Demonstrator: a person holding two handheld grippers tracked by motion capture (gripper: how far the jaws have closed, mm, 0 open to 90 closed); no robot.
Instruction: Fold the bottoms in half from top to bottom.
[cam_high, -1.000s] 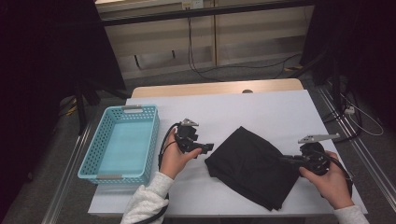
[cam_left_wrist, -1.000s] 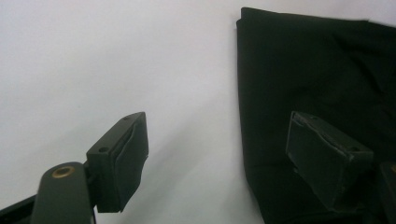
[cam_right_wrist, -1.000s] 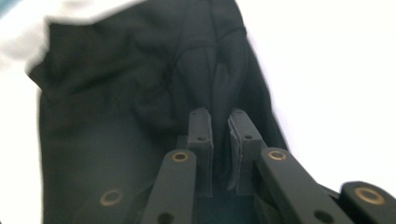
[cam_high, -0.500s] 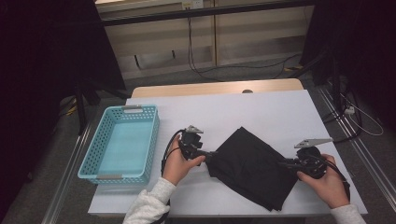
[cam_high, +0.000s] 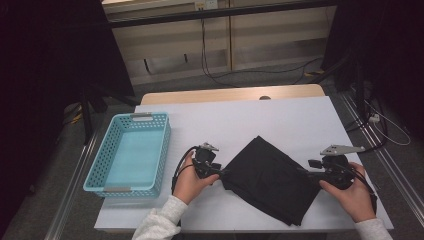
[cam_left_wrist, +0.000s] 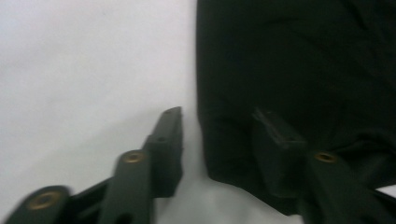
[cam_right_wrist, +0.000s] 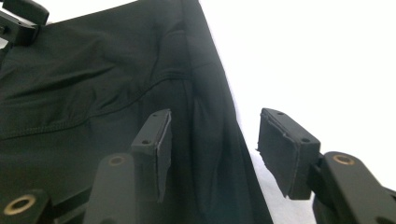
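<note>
No brand, label or writing can be read anywhere. The folded black fabric garment (cam_high: 272, 180) lies flat on the white tabletop (cam_high: 260, 120), toward its near edge, between the two hands. The left gripper (cam_high: 223, 173) has just been closing; its jaws straddle the garment's edge, one on bare table, one over the cloth, not yet pinching. The right gripper (cam_high: 304, 172) has just been opening and stands released, with a fold of fabric between its pads. A light blue perforated plastic basket (cam_high: 131, 152) sits at the table's left. Beyond are a wooden table edge (cam_high: 230, 94), cables (cam_high: 215, 65) on a grey floor, and dark surroundings.
</note>
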